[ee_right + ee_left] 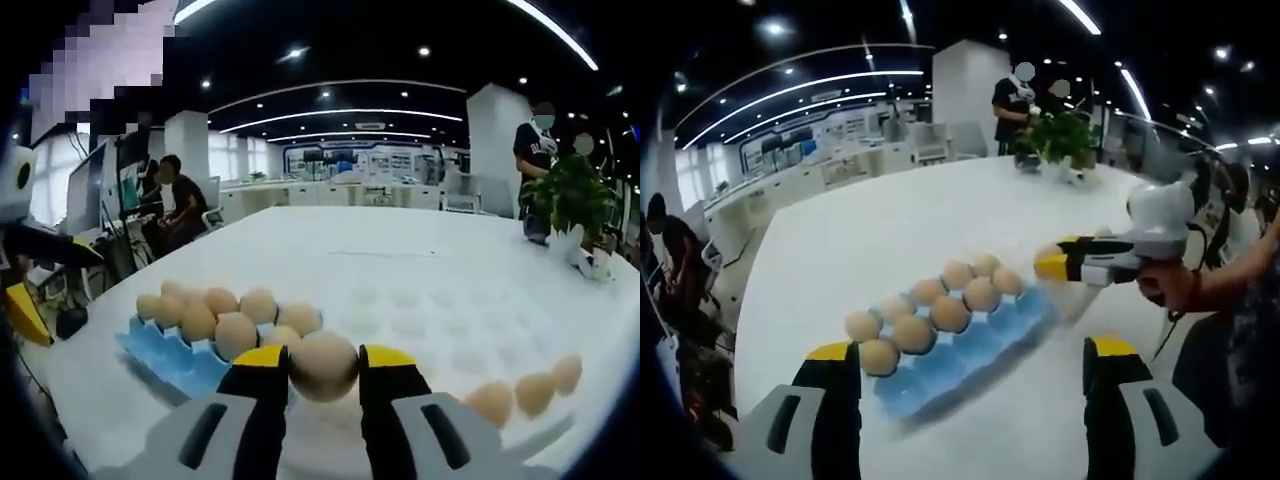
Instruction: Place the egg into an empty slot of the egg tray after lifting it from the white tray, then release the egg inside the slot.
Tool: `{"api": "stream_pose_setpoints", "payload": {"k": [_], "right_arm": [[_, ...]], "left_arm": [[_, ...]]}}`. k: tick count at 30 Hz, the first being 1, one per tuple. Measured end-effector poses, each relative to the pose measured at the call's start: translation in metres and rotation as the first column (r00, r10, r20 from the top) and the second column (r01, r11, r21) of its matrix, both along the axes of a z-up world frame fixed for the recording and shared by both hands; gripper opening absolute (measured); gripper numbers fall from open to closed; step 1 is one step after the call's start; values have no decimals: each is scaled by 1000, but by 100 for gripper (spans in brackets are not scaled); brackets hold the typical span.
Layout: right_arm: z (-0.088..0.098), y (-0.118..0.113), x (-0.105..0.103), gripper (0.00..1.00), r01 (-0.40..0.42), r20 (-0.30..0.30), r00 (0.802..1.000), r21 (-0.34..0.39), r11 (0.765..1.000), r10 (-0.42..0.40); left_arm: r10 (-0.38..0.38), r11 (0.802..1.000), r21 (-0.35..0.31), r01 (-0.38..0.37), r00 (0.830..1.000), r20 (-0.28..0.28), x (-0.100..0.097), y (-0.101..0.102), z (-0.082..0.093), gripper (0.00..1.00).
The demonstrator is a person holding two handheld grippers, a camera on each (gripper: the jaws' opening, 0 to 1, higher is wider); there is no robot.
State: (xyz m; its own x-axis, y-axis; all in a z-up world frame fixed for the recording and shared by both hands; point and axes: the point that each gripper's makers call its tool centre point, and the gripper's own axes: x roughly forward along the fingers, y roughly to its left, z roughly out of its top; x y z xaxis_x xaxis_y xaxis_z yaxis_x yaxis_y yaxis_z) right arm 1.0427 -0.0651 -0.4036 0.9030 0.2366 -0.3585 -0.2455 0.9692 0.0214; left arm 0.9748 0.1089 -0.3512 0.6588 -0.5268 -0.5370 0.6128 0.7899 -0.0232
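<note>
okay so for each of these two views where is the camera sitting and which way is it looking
Left gripper view: rides on the left gripper, looking across the white table at the blue egg tray; the right gripper and the person's hand enter from the right.
Right gripper view: rides on the right gripper, shut on an egg, facing the white tray; the left gripper's tip shows at the left edge.
Shared: egg tray, table, potted plant.

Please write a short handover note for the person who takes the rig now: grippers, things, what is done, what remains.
Right gripper: shut on an egg, held near the blue egg tray.
Left gripper: open, holding nothing, above that tray's near end.
White tray: three eggs remain at its near edge.
Done: egg lifted.
Left: place it into an empty blue slot, then release.
</note>
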Motion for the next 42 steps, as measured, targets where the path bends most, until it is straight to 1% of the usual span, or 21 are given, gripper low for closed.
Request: {"api": "stream_pose_setpoints", "payload": {"k": [1,2,3,4,7,10,11,12,13,14,16,20,24,33,35,42], "right_arm": [[3,-1,-1,28,-2,18,1000,6,1000,2],[2,0,-2,29,-6,4,1000,1,1000,6],[2,1,-2,29,-24,8,1000,-18,1000,24],[2,1,-2,29,-26,8,1000,-27,999,26],[1,3,-1,29,-31,9,999,-36,999,31],[-4,1,1,30,-28,-14,1000,-48,998,27],[-10,0,0,30,-23,-44,999,-26,999,22],[-14,0,-1,30,-15,-67,998,13,1000,16],[-13,-1,-1,30,-7,-67,998,34,999,10],[-11,-2,1,30,-8,-54,998,37,999,10],[-11,-3,1,30,-4,-60,998,48,999,7],[-11,-2,0,30,-6,-60,998,46,999,9],[-11,-3,0,29,-1,-67,998,68,998,5],[-8,-4,-4,29,-15,-66,998,67,998,19],[-5,-3,-4,29,-21,-59,998,63,998,25],[2,4,-3,29,-53,-51,997,63,997,56]], "left_arm": [[1,1000,1,-1,1000,0,0,0,0,94],[2,1000,1,-2,1000,0,0,0,0,94],[5,1000,-1,-5,1000,-1,0,1,0,94],[6,1000,-1,-6,1000,-2,0,1,0,94],[7,1000,-2,-7,1000,-2,1,0,0,93],[3,1000,-2,-3,1000,1,2,-2,1,93],[1,1000,-3,-1,1000,3,2,-3,2,93],[0,1000,-5,0,1000,4,3,-3,2,93],[0,1000,-5,0,1000,5,3,-3,2,93],[1,1000,-5,-1,1000,5,3,-3,2,93],[4,1000,-6,-4,1000,5,4,-2,2,93],[10,1000,-2,-10,1000,3,4,1,1,93],[16,1000,2,-16,1000,5,5,2,2,93],[16,1000,-3,-15,1000,11,3,1,4,93],[20,1000,-14,-20,1000,14,2,1,5,93],[14,1000,-10,-14,1000,17,-2,0,4,94]]}}
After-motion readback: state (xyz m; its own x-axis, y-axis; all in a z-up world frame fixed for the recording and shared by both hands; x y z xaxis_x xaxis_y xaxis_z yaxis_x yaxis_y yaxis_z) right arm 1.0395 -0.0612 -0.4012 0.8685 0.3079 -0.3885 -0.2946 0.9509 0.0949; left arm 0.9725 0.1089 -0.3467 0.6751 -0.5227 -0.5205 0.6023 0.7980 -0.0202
